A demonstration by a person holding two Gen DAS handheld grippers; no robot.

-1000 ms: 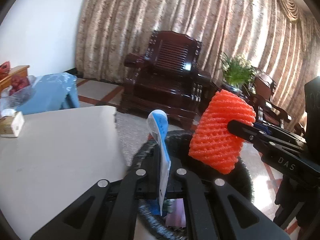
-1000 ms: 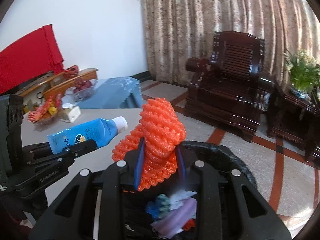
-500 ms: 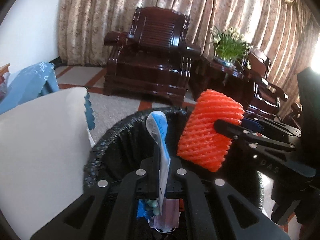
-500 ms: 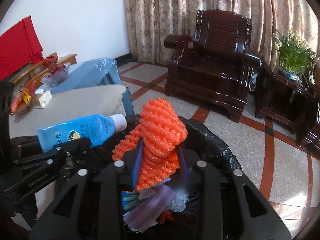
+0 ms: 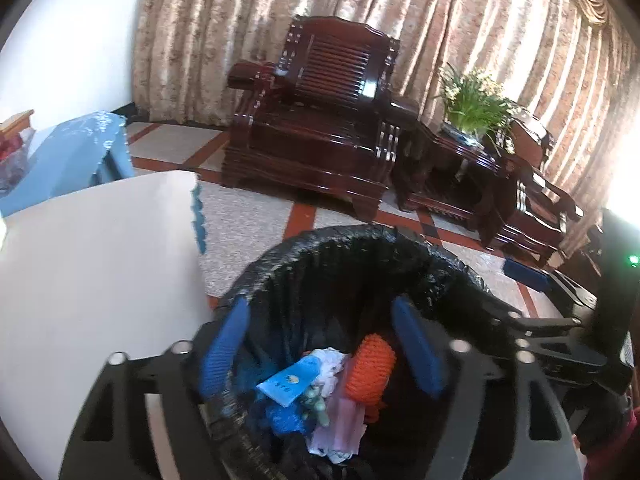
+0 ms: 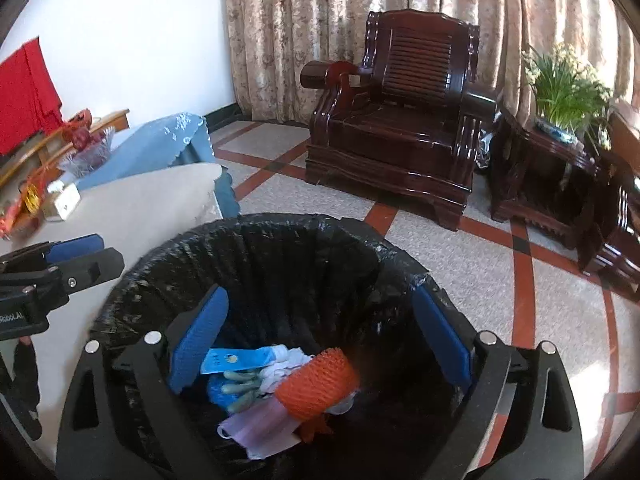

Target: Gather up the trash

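Observation:
A bin lined with a black bag [image 5: 360,248] [image 6: 280,236] stands on the floor beside the table. Inside lie an orange foam net [image 5: 370,368] [image 6: 316,384], a blue tube [image 5: 288,382] [image 6: 240,358], a purple mask [image 6: 260,428] and other scraps. My left gripper [image 5: 320,348] is open and empty above the bin's mouth. My right gripper [image 6: 320,336] is open and empty above the bin too. The right gripper shows at the right of the left wrist view [image 5: 560,320]; the left gripper shows at the left of the right wrist view [image 6: 60,264].
A white-topped table [image 5: 92,264] [image 6: 132,208] lies left of the bin, with a small box [image 6: 64,200] and a bowl of red fruit [image 6: 84,148] farther back. A dark wooden armchair [image 5: 320,120] [image 6: 400,120] and a side table with a plant [image 5: 472,104] [image 6: 568,92] stand behind.
Both grippers opened over the bin. The blue tube dropped from the left gripper and the orange foam net dropped from the right gripper; both now lie inside the bag.

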